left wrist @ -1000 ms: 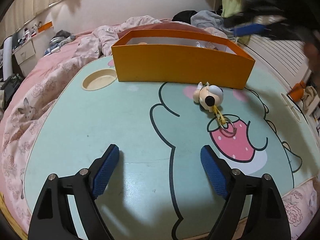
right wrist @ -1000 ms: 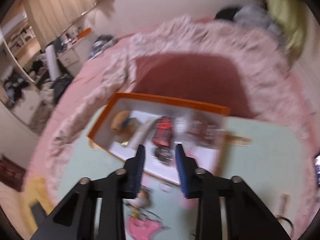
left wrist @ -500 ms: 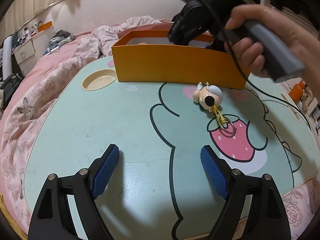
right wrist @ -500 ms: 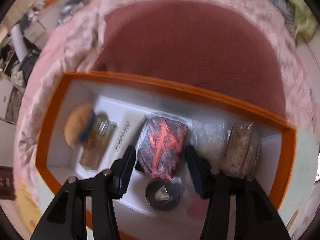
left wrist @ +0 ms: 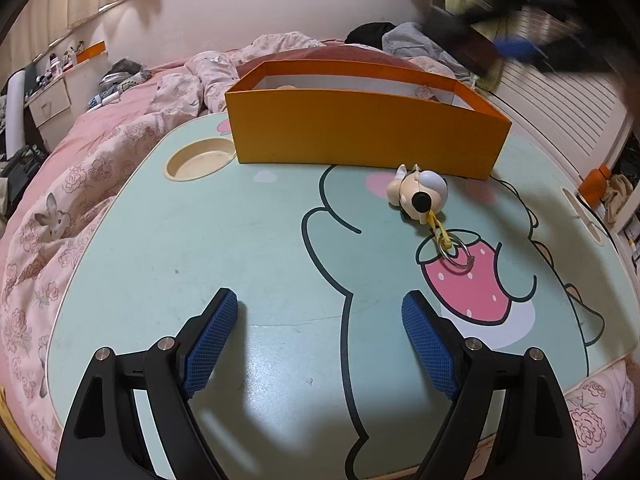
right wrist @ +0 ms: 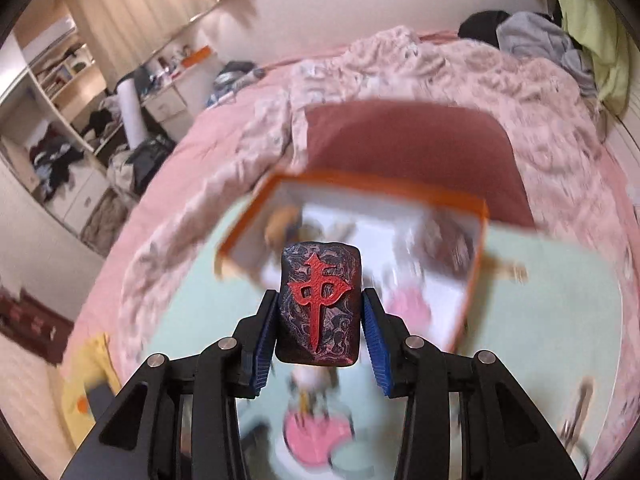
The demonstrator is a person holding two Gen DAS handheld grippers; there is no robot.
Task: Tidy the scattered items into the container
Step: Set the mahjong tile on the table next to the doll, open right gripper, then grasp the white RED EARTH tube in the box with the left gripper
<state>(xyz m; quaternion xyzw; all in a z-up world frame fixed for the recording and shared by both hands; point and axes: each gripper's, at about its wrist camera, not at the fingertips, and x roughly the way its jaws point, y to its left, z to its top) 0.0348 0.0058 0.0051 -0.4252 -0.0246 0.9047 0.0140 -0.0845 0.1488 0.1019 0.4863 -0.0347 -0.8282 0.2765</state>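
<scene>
Orange box (left wrist: 368,136) upper centre on bench (left wrist: 240,240); right gripper (right wrist: 319,322) jaws clamp dark block (right wrist: 319,304); left gripper (left wrist: 320,320) jaws wide, empty.

Pink quilt (left wrist: 100,152); cartoon lap table (left wrist: 240,240)

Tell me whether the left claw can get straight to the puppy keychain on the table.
Probably yes: the left claw stands open and empty, and only bare table lies between it and the puppy keychain near the orange box.
</scene>
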